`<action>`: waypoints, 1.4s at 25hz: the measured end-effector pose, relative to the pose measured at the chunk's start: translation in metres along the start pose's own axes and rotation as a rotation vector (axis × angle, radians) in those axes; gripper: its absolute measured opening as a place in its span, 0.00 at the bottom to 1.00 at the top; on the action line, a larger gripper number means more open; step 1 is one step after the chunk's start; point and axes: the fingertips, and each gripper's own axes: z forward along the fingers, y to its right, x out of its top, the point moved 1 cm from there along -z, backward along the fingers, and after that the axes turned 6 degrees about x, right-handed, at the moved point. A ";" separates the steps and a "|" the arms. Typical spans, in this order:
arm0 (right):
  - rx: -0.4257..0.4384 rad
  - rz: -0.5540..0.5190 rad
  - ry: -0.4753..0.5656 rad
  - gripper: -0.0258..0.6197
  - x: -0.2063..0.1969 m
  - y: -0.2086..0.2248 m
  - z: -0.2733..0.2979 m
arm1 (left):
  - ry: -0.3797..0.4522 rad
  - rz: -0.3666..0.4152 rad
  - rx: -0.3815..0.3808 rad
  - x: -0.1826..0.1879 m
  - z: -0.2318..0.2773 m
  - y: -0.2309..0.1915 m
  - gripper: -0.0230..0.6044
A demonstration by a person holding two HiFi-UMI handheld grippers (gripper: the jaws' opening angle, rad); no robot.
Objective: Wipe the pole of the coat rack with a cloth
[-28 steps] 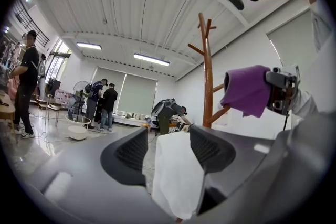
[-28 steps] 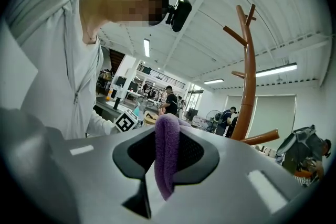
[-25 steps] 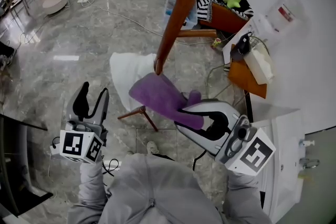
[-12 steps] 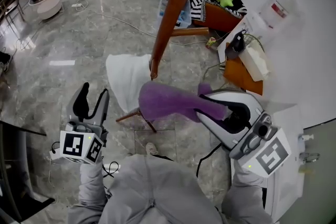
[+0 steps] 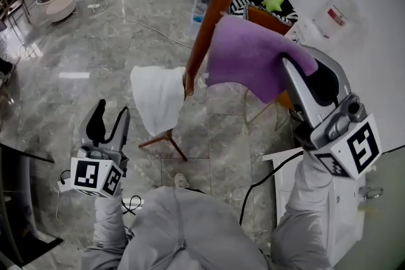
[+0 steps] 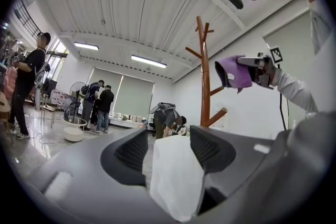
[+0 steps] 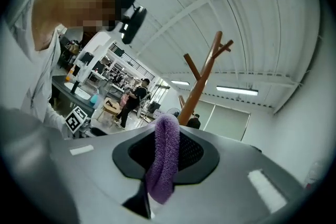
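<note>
The brown wooden pole (image 5: pixel 212 22) of the coat rack slants from the top centre down to its foot. My right gripper (image 5: pixel 288 66) is raised at the right, shut on a purple cloth (image 5: pixel 250 57) that hangs just right of the pole. From the left gripper view, the purple cloth (image 6: pixel 233 73) stands a little apart from the pole (image 6: pixel 205 81). The cloth (image 7: pixel 164 160) is pinched in my right gripper (image 7: pixel 165 139), with the pole (image 7: pixel 202 86) beyond. My left gripper (image 5: pixel 109 120) is low at the left, open and holding nothing. Through my left gripper (image 6: pixel 168 149) a white cloth (image 6: pixel 173 176) shows.
A white cloth (image 5: pixel 158 98) lies on the marble floor by the rack's legs (image 5: pixel 166 137). A black cable (image 5: pixel 256 190) runs beside a white cabinet (image 5: pixel 338 205) at the right. Boxes and a green star toy (image 5: pixel 273 3) crowd the far right. People (image 6: pixel 100 105) stand in the background.
My right gripper has lifted the purple cloth from low by the rack's foot up and to the right, beside the pole. The left gripper has stayed put.
</note>
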 end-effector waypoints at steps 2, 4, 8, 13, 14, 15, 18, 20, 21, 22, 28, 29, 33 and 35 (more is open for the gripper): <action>-0.018 0.000 -0.119 0.14 -0.021 0.018 0.014 | 0.000 -0.002 0.001 -0.001 -0.002 -0.002 0.47; -0.046 -0.058 -0.275 0.14 -0.046 0.031 0.028 | 0.000 -0.004 0.002 -0.002 -0.003 -0.003 0.47; -0.022 -0.113 -0.424 0.14 -0.069 0.040 0.052 | -0.001 -0.007 0.009 -0.002 -0.004 -0.007 0.47; -0.003 -0.252 -0.570 0.14 -0.075 0.038 0.078 | -0.003 -0.013 0.011 -0.003 -0.001 -0.007 0.47; -0.001 -0.292 -0.606 0.14 -0.078 0.037 0.082 | -0.002 -0.013 0.011 -0.004 -0.001 -0.006 0.47; -0.002 -0.338 -0.645 0.14 -0.081 0.036 0.084 | -0.001 -0.014 0.010 -0.005 0.000 -0.006 0.47; -0.005 -0.462 -0.738 0.14 -0.089 0.033 0.088 | 0.001 -0.017 0.012 -0.006 0.000 -0.007 0.47; -0.003 -0.491 -0.760 0.14 -0.090 0.032 0.089 | 0.006 -0.017 0.013 -0.007 -0.001 -0.007 0.47; -0.002 -0.491 -0.762 0.14 -0.090 0.032 0.088 | 0.009 -0.017 0.013 -0.007 -0.001 -0.008 0.47; 0.000 -0.485 -0.761 0.14 -0.089 0.033 0.087 | 0.010 -0.018 0.014 -0.007 -0.002 -0.008 0.47; -0.014 -0.450 -0.753 0.14 -0.088 0.039 0.078 | 0.004 -0.020 0.015 -0.005 -0.001 -0.010 0.47; -0.019 -0.451 -0.755 0.14 -0.088 0.041 0.076 | 0.006 -0.019 0.014 -0.006 0.000 -0.010 0.47; -0.040 -0.449 -0.765 0.14 -0.088 0.047 0.068 | 0.004 -0.017 0.008 -0.004 0.001 -0.007 0.47; -0.052 -0.445 -0.771 0.14 -0.088 0.051 0.063 | 0.006 -0.015 0.004 -0.005 0.002 -0.007 0.47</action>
